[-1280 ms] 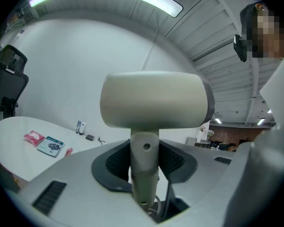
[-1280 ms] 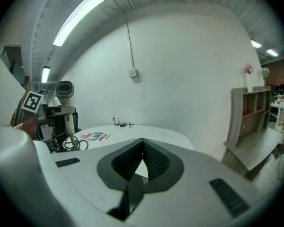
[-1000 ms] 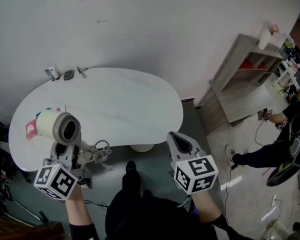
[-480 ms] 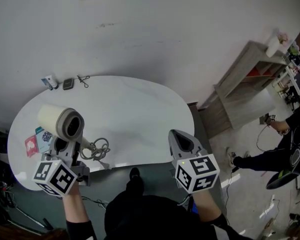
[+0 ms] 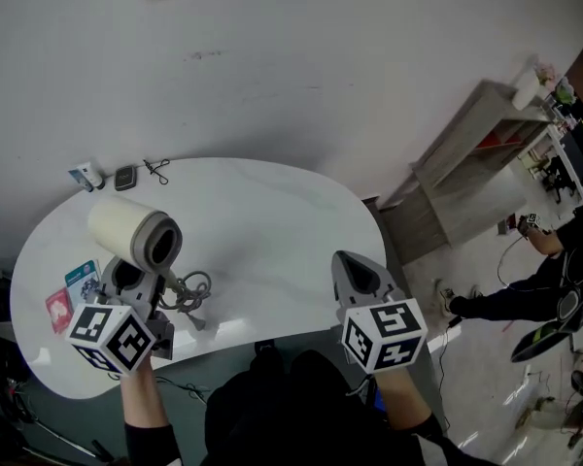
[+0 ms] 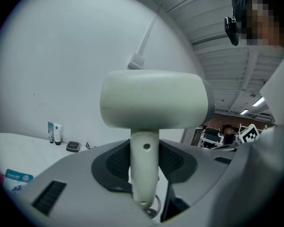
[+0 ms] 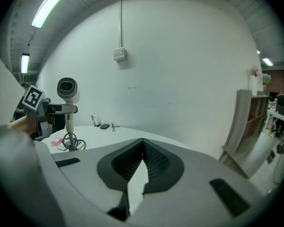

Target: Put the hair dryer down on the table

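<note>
The cream hair dryer (image 5: 134,233) stands upright over the left part of the white table (image 5: 272,212), its dark open end turned toward me. My left gripper (image 5: 136,278) is shut on its handle (image 6: 144,167), which the padded jaws clamp from both sides below the barrel (image 6: 154,98). Its grey cord (image 5: 187,291) lies coiled on the table beside the gripper. In the right gripper view the hair dryer (image 7: 67,89) shows at far left. My right gripper (image 5: 355,275) hangs near the table's front right edge, shut with nothing in it (image 7: 142,143).
Two small cards (image 5: 68,294) lie at the table's left end. A small tube (image 5: 85,175), a dark little case (image 5: 126,176) and a black clip (image 5: 157,168) sit along the back edge by the wall. A wooden shelf (image 5: 466,178) and a person (image 5: 554,280) are at right.
My left gripper has carried the hair dryer forward and a little right, from the table's near edge to over its surface. The right gripper has barely moved.
</note>
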